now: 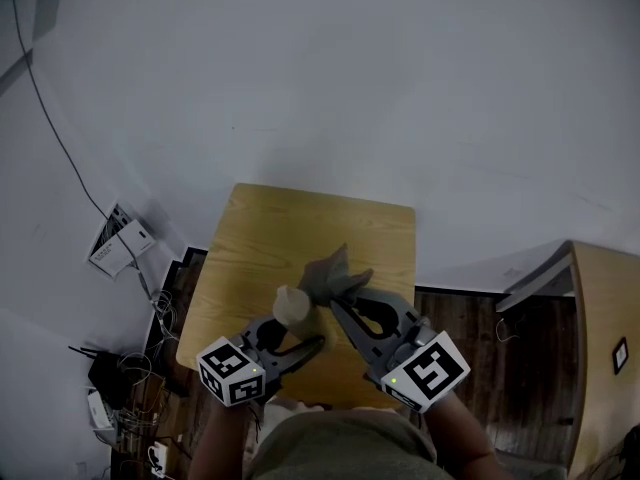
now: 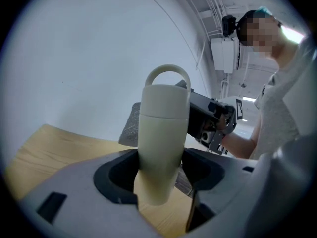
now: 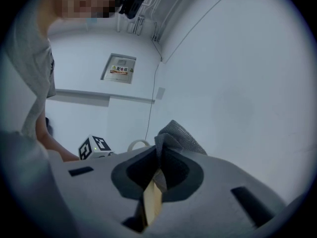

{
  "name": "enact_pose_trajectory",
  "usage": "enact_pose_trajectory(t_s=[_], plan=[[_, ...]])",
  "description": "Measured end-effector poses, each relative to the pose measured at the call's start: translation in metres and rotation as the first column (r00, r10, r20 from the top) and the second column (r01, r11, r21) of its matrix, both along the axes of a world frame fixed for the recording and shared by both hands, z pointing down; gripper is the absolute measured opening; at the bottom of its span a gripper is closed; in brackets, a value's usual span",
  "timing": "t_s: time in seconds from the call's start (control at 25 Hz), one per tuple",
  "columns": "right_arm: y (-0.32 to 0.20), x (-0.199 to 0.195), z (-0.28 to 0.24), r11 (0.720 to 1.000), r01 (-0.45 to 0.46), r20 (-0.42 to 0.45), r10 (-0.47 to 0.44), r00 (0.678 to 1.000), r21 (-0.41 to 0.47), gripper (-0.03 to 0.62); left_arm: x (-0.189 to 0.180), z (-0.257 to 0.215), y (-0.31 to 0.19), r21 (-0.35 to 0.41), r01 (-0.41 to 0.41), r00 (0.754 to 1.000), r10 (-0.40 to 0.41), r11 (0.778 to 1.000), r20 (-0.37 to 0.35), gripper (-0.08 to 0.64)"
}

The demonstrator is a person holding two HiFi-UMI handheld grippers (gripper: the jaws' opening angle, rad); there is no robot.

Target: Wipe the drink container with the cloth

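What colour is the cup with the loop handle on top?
Cream white all over. The drink container shows best in the left gripper view.

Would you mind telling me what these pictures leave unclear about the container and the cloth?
- Head view: whether the cloth touches the drink container; both are small, dim and overlapping.
- Right gripper view: the container's body, hidden behind the right gripper; only its loop handle shows.
- Left gripper view: most of the cloth, behind the container.
- Right gripper view: the wall sign's print, too small.
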State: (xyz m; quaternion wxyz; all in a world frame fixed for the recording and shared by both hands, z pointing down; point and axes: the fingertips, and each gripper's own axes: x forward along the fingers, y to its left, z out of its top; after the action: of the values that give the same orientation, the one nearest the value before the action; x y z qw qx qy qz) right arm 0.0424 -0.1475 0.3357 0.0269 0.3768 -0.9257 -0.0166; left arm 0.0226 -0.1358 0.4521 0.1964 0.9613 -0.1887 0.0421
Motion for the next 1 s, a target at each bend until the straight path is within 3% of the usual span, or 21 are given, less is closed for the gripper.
enact_pose_trajectory(t_s=[0.16, 0.36, 1.0], plan=[[0.009, -0.014, -0.004, 0.998, 0.052, -0.011, -0.052, 0.999, 0.022, 0.008, -0.002, -0.011, 0.003, 0.002, 0.001, 0.999, -0.001, 1.000, -0.046, 0.272], [0.017, -0.025, 0.013, 0.996, 0.081, -0.024, -0.082, 0.996, -0.033, 0.009, -0.009, -0.027, 0.002, 0.017, 0.012, 0.996, -0.010, 1.000, -0.092, 0.272], [0.028, -0.023, 0.069, 0.983, 0.109, -0.089, -0.123, 0.988, -0.149, 0.009, -0.021, -0.054, 0.004, 0.057, 0.037, 0.996, -0.033, 0.998, -0.083, 0.272]])
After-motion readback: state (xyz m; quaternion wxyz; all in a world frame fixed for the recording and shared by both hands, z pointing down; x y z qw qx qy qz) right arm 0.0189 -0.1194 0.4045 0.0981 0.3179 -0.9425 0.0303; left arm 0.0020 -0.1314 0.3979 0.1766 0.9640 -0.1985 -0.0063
